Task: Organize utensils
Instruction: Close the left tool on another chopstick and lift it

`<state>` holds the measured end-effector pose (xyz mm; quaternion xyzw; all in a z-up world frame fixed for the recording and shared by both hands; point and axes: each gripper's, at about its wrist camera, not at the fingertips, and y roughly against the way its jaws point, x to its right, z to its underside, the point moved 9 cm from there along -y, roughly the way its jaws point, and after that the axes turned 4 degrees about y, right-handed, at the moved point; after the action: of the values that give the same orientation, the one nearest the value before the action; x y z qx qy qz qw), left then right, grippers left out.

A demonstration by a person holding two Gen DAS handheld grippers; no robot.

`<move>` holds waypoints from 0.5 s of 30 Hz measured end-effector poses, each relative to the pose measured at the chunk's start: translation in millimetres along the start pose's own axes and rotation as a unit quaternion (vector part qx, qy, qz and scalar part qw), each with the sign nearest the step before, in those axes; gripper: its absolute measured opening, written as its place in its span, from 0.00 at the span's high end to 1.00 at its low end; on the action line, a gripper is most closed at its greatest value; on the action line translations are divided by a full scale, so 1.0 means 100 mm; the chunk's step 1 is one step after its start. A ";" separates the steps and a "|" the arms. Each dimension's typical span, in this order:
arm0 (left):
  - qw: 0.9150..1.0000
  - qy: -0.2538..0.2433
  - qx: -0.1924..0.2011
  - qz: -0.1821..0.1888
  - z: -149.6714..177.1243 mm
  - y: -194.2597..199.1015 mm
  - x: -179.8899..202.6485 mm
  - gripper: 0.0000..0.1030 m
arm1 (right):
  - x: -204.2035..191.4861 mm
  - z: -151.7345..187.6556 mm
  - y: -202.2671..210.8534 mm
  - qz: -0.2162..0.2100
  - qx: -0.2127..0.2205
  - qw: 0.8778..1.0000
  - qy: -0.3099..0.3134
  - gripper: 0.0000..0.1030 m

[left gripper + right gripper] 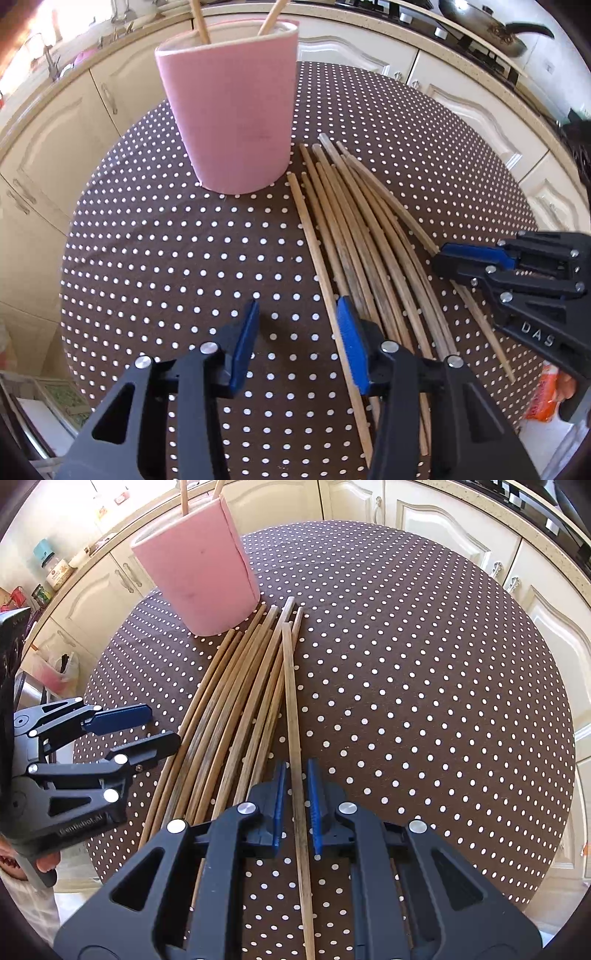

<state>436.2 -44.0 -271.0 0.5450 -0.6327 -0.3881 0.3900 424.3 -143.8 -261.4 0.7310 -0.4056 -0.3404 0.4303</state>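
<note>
A: What's on the counter (147, 258)?

B: A pink holder (232, 110) with two sticks standing in it, and beside its base a fan of wooden chopsticks (362, 236) lying flat.

A: The left hand-held gripper (301, 343)?

B: Spread wide, holding nothing, at the pile's left edge.

A: The right hand-held gripper (295, 805)?

B: Narrowed around one chopstick (291, 709), a sliver of gap each side; not clamped.

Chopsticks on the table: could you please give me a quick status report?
Left gripper open, empty. Right gripper straddling one chopstick, not clamped. Pile beside pink holder, two sticks inside. Path clear.
</note>
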 end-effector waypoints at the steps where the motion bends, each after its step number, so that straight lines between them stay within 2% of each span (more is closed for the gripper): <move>1: 1.000 -0.010 -0.003 -0.006 0.01 -0.01 0.01 0.58 | 0.00 0.00 0.00 0.001 -0.002 1.000 0.002 0.88; 4: 0.999 -0.024 -0.004 -0.026 0.01 -0.04 0.06 0.58 | 0.00 -0.04 -0.03 0.003 -0.009 1.000 0.005 0.88; 7: 1.000 -0.012 -0.007 -0.024 -0.03 -0.06 0.08 0.59 | 0.00 -0.11 -0.07 0.007 -0.022 1.000 0.004 0.88; 8: 1.000 -0.015 -0.006 -0.022 -0.05 -0.06 0.10 0.64 | -0.01 -0.13 -0.08 0.009 -0.031 0.999 0.003 0.88; 11: 1.000 -0.015 -0.003 -0.019 -0.07 -0.06 0.10 0.90 | -0.03 -0.21 -0.12 0.021 -0.048 0.999 0.011 0.88; 15: 1.000 -0.007 0.001 -0.006 -0.09 -0.07 0.10 0.94 | -0.07 -0.27 -0.16 0.044 -0.061 0.997 0.026 0.92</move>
<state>446.0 -55.6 -273.1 0.5464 -0.6326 -0.3937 0.3825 448.7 -123.6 -264.7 0.6933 -0.4045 -0.3259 0.4995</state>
